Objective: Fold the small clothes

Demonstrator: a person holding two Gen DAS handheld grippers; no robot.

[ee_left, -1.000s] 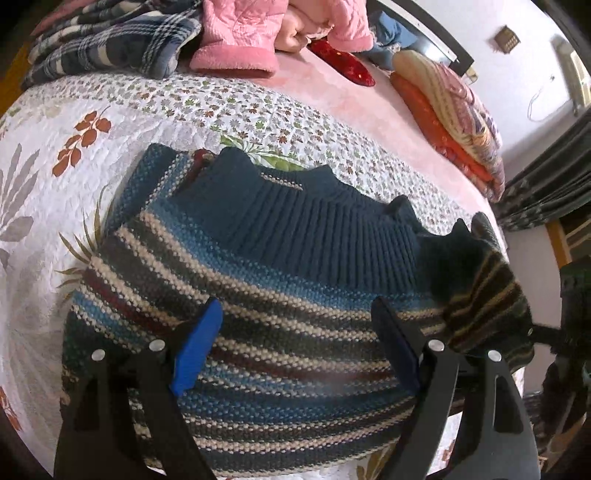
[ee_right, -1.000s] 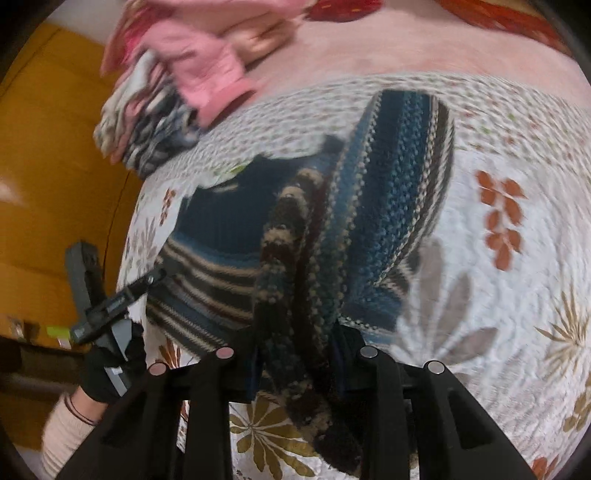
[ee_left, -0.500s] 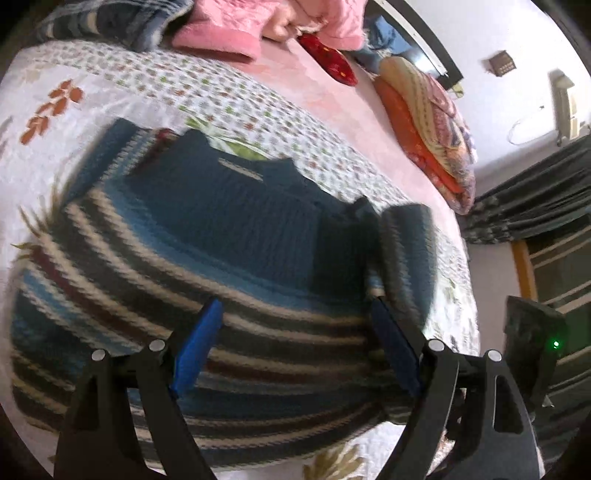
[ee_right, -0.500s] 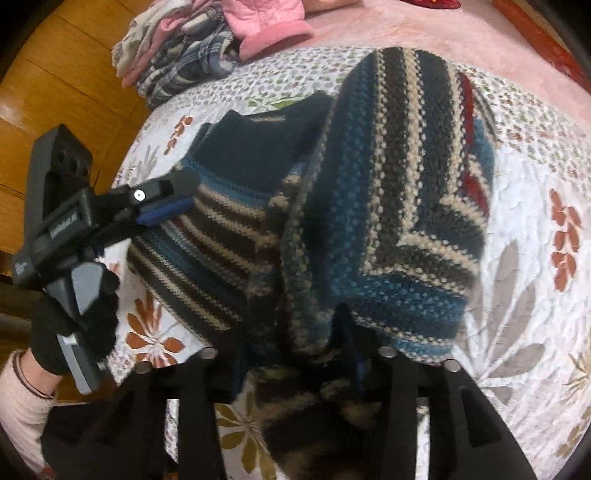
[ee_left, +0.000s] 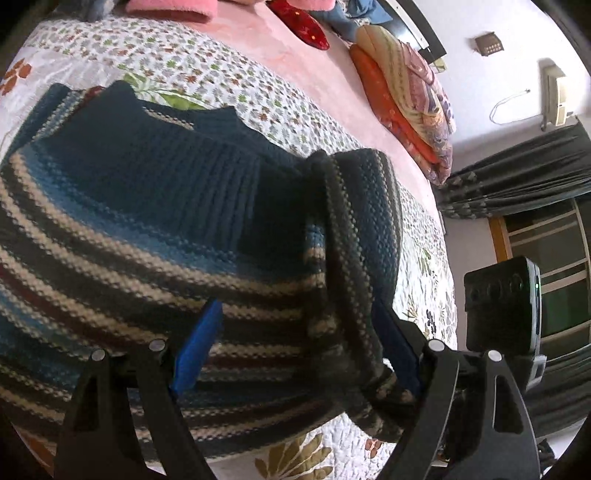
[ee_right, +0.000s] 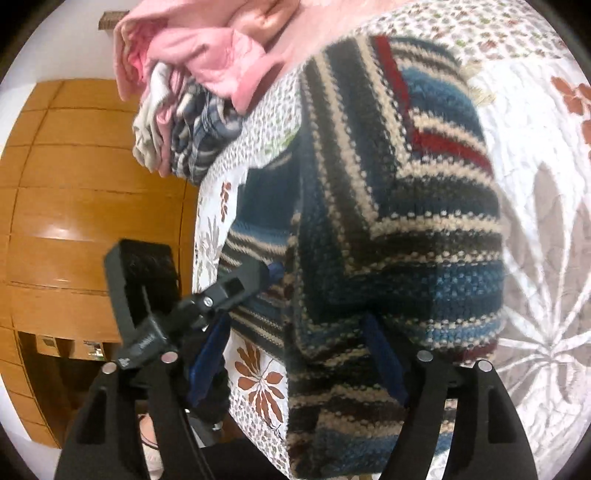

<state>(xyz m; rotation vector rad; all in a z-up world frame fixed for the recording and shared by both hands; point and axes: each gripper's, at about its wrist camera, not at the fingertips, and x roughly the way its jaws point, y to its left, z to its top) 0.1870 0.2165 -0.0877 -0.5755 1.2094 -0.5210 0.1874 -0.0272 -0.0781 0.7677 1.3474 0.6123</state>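
From the left wrist, the striped sweater (ee_left: 155, 236) lies flat on the bed's quilt (ee_left: 236, 85) with one sleeve (ee_left: 362, 236) turned in; that sleeve wants laying straight down the body, and the left hand-held gripper (ee_left: 295, 350) hangs low over the hem, jaws wide and empty. From the right wrist, the right hand-held gripper (ee_right: 295, 369) points along the folded sleeve, open, pinching nothing.

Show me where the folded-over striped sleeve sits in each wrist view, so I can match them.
Left wrist: the striped sleeve runs down right of centre, over the sweater body.
Right wrist: the same sleeve fills the centre, close to the camera.
Shared landmark: the pink garment at the top.
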